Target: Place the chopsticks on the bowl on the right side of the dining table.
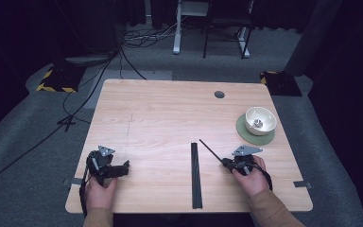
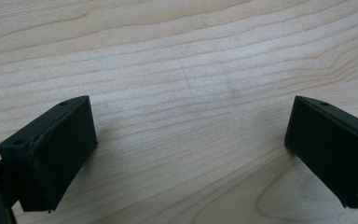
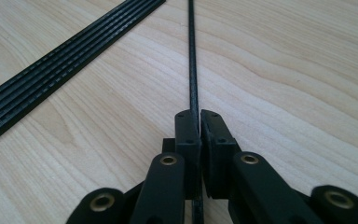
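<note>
The right claw [image 3: 196, 122] pinched one thin black rod [image 3: 192, 56], lifting it from the flat bundle of black rods [image 1: 196, 175], while the left claw [image 2: 186, 154] waited spread over the pale wooden surface [image 1: 160, 118].

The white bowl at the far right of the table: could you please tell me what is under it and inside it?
The white bowl sits on a round green mat, whose middle the bowl covers. Inside lies something small and pale, too small to identify.

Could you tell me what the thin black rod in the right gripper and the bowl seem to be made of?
The rod looks like carbon fibre or matte plastic: black, with fine crosswise marks. The bowl seems glazed ceramic: cream and smooth, though too small to be sure.
</note>
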The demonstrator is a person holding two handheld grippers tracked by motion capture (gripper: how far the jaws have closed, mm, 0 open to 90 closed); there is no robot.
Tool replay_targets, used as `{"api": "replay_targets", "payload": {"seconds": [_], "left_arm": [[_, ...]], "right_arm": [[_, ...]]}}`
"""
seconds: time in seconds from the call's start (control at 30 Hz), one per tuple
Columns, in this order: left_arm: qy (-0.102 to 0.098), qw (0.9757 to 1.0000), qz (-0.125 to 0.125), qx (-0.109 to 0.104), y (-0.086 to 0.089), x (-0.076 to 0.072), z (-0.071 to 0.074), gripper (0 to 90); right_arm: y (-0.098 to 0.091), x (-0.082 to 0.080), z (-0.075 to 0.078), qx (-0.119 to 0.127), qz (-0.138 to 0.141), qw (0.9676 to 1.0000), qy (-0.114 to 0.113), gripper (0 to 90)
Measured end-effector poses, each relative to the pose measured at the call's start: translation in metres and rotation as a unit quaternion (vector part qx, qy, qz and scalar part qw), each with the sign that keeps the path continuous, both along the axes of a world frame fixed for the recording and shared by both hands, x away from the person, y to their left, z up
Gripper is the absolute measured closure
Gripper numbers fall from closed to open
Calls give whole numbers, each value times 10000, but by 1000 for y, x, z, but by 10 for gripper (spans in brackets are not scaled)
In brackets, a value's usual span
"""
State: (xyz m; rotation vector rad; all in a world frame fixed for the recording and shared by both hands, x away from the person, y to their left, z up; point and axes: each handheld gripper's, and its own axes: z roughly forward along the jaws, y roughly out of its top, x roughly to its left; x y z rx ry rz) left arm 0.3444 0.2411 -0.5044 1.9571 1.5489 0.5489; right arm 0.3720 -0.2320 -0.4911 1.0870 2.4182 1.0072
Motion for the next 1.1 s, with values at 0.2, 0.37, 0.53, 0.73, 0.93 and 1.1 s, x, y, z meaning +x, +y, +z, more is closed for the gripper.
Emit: {"api": "replay_targets", "payload": {"seconds": [0.2,0.37,0.53,0.73,0.93,1.1], "left_arm": [[0,10000,2,-1,0,0,0,22],[-1,10000,12,-6,0,0,0,22],[-2,10000,2,1,0,0,0,22],[-2,10000,-3,0,0,0,0,22],[-1,10000,2,1,0,0,0,22],[-1,10000,13,-8,0,0,0,22]], "right_arm": [[-4,-2,11,71,78,9999,-132,868],[-3,-5,20,120,234,9994,-230,868],[-4,-6,28,133,325,9991,-236,868],[-8,-8,40,215,384,9987,-264,868],[-15,-9,55,344,427,9979,-338,868],[-25,-8,69,440,405,9973,-417,868]]}}
